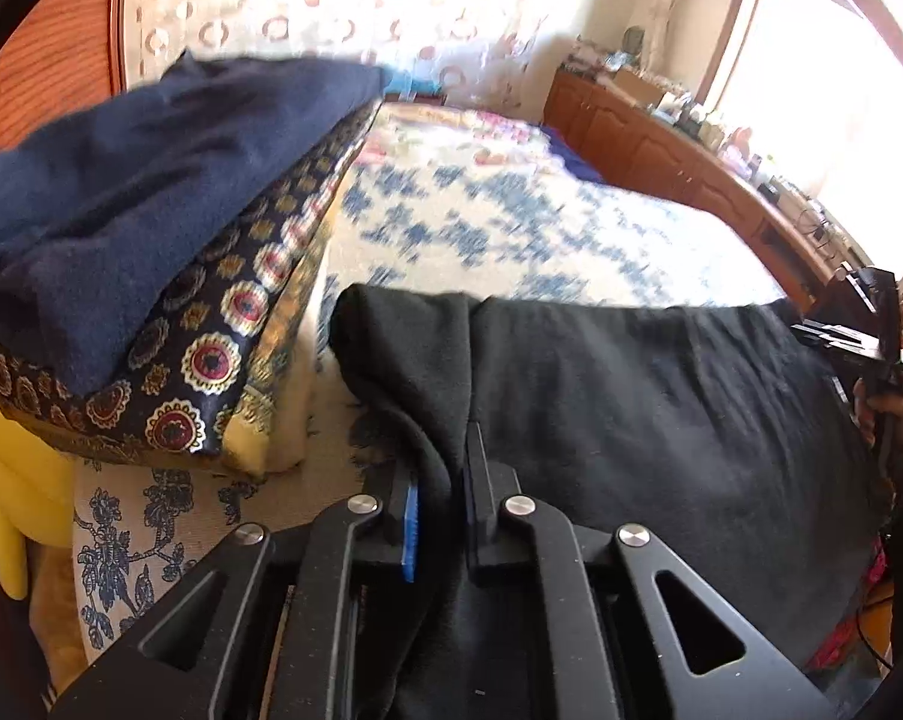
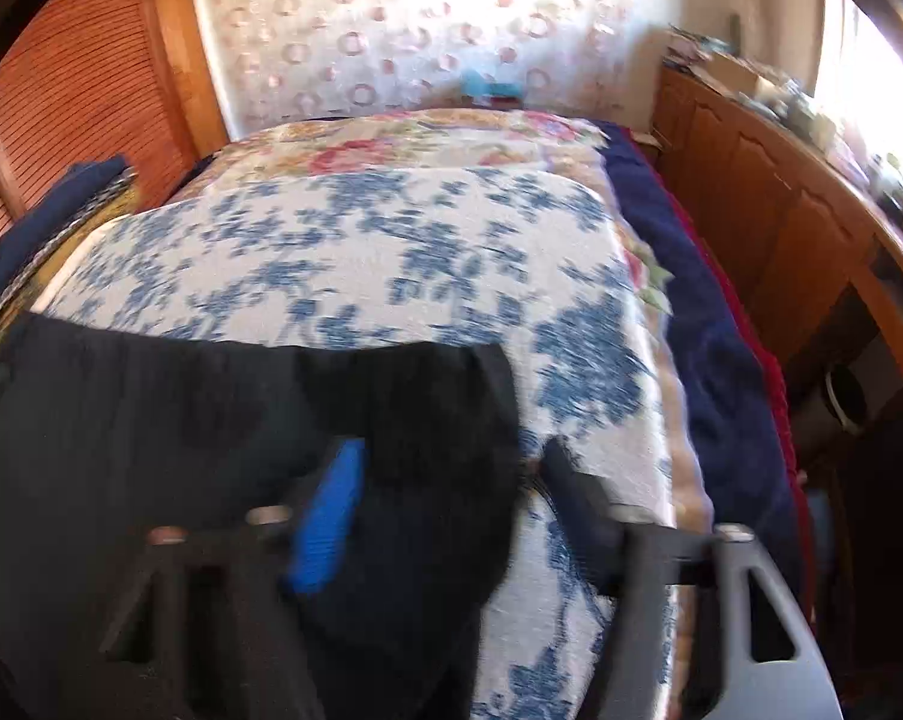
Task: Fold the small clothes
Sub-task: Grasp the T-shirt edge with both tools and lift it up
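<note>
A black garment (image 1: 631,396) lies spread on the blue-and-white flowered bedspread (image 1: 511,228). In the left wrist view my left gripper (image 1: 445,480) is shut on a bunched fold at the garment's left end, with cloth pinched between the blue pad and the other finger. In the blurred right wrist view the same black garment (image 2: 211,420) fills the lower left. My right gripper (image 2: 451,492) stands open astride the garment's right edge. Its blue-padded finger (image 2: 331,510) is over the cloth, and its other finger (image 2: 571,486) is over the bedspread (image 2: 391,252), clear of the cloth.
A navy cloth (image 1: 151,180) rests on a stack of patterned fabric (image 1: 211,360) at the bed's left side, with something yellow (image 1: 19,480) beside it. A wooden cabinet (image 1: 661,150) with clutter on top runs along the right. A navy blanket (image 2: 709,330) hangs over the bed's right edge.
</note>
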A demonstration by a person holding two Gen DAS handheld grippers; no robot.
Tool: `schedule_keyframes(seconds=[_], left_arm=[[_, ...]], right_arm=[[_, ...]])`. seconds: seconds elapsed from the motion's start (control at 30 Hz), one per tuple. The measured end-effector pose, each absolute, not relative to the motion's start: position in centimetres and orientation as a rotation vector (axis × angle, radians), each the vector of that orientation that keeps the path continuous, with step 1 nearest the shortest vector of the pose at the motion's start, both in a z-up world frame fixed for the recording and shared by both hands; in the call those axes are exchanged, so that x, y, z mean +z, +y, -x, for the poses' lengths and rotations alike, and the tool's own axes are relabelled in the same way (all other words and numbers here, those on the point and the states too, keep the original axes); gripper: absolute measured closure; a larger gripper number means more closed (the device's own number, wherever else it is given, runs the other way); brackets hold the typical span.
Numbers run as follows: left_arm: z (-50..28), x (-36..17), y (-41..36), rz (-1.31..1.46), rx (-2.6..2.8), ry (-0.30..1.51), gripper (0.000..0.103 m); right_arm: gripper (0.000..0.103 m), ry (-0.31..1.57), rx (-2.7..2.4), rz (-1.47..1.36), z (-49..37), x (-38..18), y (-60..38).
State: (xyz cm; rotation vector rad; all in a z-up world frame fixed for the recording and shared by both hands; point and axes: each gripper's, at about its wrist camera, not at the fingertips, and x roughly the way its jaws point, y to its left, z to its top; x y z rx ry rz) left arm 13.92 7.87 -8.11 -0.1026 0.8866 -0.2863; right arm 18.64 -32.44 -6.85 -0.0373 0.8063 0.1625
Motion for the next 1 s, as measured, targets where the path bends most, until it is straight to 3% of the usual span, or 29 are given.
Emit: schedule_keyframes(seconds=[0.03,0.07,0.2,0.6,1.0], left_arm=[[-13.5,-7.6,7.6,0.099,-0.293,0.873,0.092],[-13.2,-7.1,7.2,0.089,-0.297,0.859,0.092],[-10.2,-3.8,6.1,0.071,-0.327,0.751,0.092],[1.6,8.3,6.0,0.032,-0.397,0.423,0.093],[5.5,13.4,7.2,0.045,-0.405,0.274,0.093]], right_arm=[[0.094,0.811,0.196,0.033,-18.6,-6.8,-32.1],[0.096,0.833,0.234,0.025,-18.5,-6.8,-31.8],[0.097,0.803,0.298,0.081,-16.0,-5.8,-29.8],[0.097,0.359,0.282,0.027,1.6,6.9,-31.2],[0.097,0.165,0.253,0.109,10.7,14.7,-30.9]])
